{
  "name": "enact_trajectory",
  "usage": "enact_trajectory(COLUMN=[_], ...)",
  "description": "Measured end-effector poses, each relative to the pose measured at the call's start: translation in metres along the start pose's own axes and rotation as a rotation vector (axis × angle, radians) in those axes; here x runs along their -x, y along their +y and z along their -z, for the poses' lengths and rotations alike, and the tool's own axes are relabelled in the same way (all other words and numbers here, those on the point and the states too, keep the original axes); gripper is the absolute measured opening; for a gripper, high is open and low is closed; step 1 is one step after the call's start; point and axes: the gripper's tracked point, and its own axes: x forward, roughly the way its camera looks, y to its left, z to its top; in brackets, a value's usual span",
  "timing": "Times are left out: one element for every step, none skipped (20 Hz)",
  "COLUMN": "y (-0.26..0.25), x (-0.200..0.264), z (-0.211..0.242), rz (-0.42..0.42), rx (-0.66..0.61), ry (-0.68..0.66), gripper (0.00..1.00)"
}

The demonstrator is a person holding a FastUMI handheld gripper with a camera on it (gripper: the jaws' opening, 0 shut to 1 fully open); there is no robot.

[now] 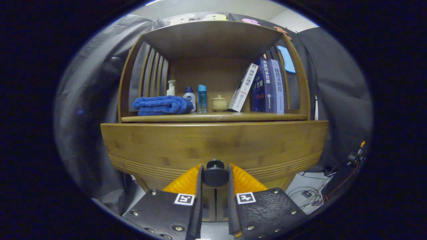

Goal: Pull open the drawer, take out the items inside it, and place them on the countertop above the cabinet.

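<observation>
The gripper [215, 176] is right up against the front of a wooden cabinet [133, 143], and its two fingers are clenched on the round dark knob [215, 174] of the drawer [213, 146], one finger pressing on each side of it. The drawer front is a broad wooden panel with grooved lines along its lower edge, and it sits flush under the countertop; nothing inside it can be seen from here.

Above the drawer runs the countertop [213, 117], the lowest board of an open shelf unit with slatted sides. Toward its left end lies a folded blue towel [163, 105]. Just behind the towel's right end stand a pale pump bottle [171, 88] and a white bottle with a dark blue cap [189, 96], and beside them a slim, clear blue bottle [202, 98]. Near the middle of the board, toward the back, sits a small cream lidded pot [219, 102] on a saucer. To the right of that a white book [243, 87] leans over against a row of upright books [268, 86], which stand near the right end of the board.

Down past the cabinet's right corner, some cables [312, 193] lie loose on the pale floor [300, 185].
</observation>
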Motion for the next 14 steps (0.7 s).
enact_trajectory(y=[0.0,-0.001,-0.001,-0.001,-0.002,-0.001,0.0,0.002,0.001,-0.001,0.0,0.0,-0.001,-0.001], x=[0.008,0.017,0.023,0.031,0.04,0.049,0.059,0.063,0.069,0.077,0.083,0.09,0.096,0.104], z=[0.001,0.001,0.001,0.005,0.009,0.013,0.01,0.014,0.013,0.017,0.018,0.019,0.02,0.02], rz=[-0.002,-0.001,-0.001,0.0,0.001,-0.001,-0.005,-0.006,-0.005,-0.004,-0.006,-0.007,-0.007,-0.003], rx=[-0.008,-0.007,0.003,0.017,0.015,0.004,-0.002,0.01,0.028,0.03,0.015,0.006,-0.008,-0.025], ry=[0.003,0.003,0.003,0.011,0.021,0.031,0.022,0.026,0.023,0.027,0.03,0.035,0.034,0.026], gripper=[0.32,0.32,0.32,0.31,0.31,0.32,0.32,0.32,0.32,0.31,0.31,0.32,0.31,0.32])
